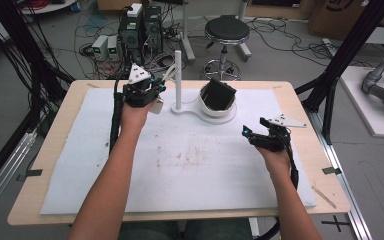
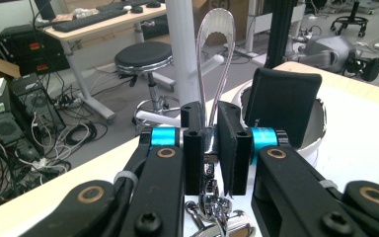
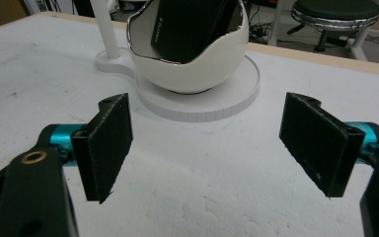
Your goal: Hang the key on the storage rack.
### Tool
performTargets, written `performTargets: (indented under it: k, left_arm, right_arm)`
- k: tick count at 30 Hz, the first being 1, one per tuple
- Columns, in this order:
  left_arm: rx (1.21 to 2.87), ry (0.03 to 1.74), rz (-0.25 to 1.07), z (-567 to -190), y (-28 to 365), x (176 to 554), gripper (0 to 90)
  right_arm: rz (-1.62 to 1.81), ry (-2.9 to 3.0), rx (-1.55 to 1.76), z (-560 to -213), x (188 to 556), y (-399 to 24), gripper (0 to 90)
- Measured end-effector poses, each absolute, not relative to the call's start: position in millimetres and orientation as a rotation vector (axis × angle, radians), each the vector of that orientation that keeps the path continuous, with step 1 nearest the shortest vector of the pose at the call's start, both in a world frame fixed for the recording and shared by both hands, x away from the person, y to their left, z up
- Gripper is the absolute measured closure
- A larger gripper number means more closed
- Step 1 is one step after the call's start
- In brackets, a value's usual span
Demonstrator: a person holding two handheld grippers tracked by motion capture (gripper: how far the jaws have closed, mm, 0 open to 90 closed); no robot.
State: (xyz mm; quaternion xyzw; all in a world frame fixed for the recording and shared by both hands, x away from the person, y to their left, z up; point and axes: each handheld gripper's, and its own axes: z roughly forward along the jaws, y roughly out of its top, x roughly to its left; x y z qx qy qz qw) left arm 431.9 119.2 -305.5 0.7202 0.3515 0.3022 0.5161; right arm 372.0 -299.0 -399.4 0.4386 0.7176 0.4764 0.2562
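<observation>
My left gripper (image 1: pixel 160 89) (image 2: pixel 211 129) is shut on a silvery strap loop (image 2: pixel 218 54) (image 1: pixel 169 75). The loop rises from the jaws just in front of a white post (image 2: pixel 182 54) (image 1: pixel 178 75). A metal clasp and ring (image 2: pixel 211 212) hang below the jaws. The post shares a white base (image 3: pixel 217 103) with a white bowl (image 1: pixel 220 111) (image 3: pixel 192 66) that holds a black case (image 1: pixel 219 94) (image 3: pixel 187 24) (image 2: pixel 284 101). My right gripper (image 1: pixel 250 132) (image 3: pixel 207 143) stands open over the mat, facing the bowl, with nothing between its fingers.
A white foam mat (image 1: pixel 190 160) covers the wooden table (image 1: pixel 55 150). Behind the far edge are a black stool (image 1: pixel 226 30), computers (image 1: pixel 140 30) and cables on the floor. Black frame posts (image 1: pixel 340 60) rise at both sides.
</observation>
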Motion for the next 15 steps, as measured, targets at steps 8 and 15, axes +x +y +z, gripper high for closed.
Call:
performTargets:
  k: [8,15]
  left_arm:
    - [1.767,0.852,0.738,-312.8,110.5,437.6,81.4]
    - [1.79,0.885,0.744,-317.0,107.6,445.3,81.4]
  right_arm:
    - [1.289,1.948,1.185,-399.0,371.5,-298.4,20.8]
    - [1.283,1.952,1.181,-399.5,372.0,-298.7,20.8]
